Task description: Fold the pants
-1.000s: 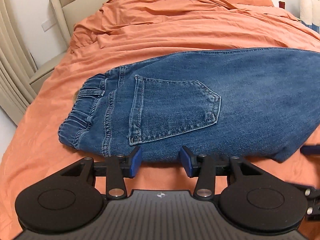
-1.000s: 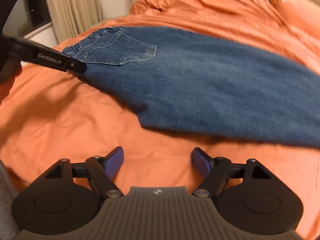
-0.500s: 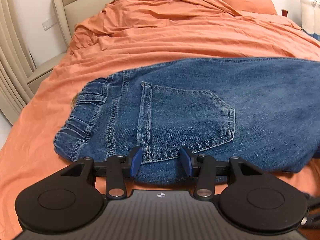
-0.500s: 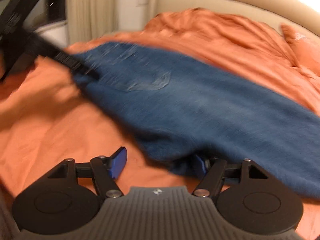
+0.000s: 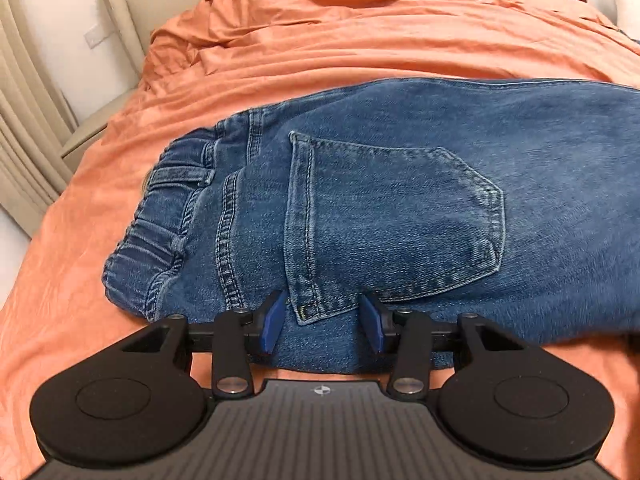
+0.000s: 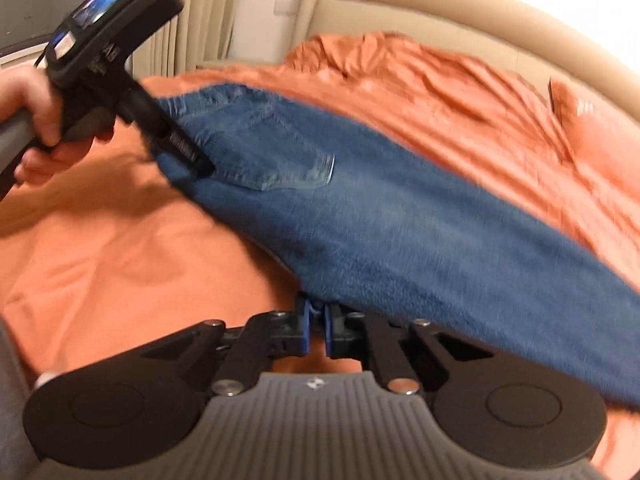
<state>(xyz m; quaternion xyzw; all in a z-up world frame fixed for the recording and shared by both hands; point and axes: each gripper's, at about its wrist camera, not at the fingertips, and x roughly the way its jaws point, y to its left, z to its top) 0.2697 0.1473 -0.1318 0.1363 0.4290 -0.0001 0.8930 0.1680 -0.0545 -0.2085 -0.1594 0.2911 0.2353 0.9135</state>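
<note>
While the blue denim pants [image 5: 400, 208] lie flat on the wrinkled orange bedsheet [image 5: 320, 40], the right gripper [image 6: 317, 320] pinches their near edge between blue pads pressed together. At that edge by the stitched back pocket [image 5: 384, 224], the left gripper [image 5: 323, 322] has fingers spread, denim between them.

Black gripper [image 5: 322, 322], blue pads [image 5: 274, 322], silver screws

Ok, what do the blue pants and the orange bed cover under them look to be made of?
The blue pants look like mid-weight denim: a faded, matte twill surface, doubled contrast stitching around the back pocket and a gathered, probably elastic, waistband. The orange bed cover looks like thin woven cotton or a similar blend, matte with fine soft creases; the exact fibre cannot be told.
</note>
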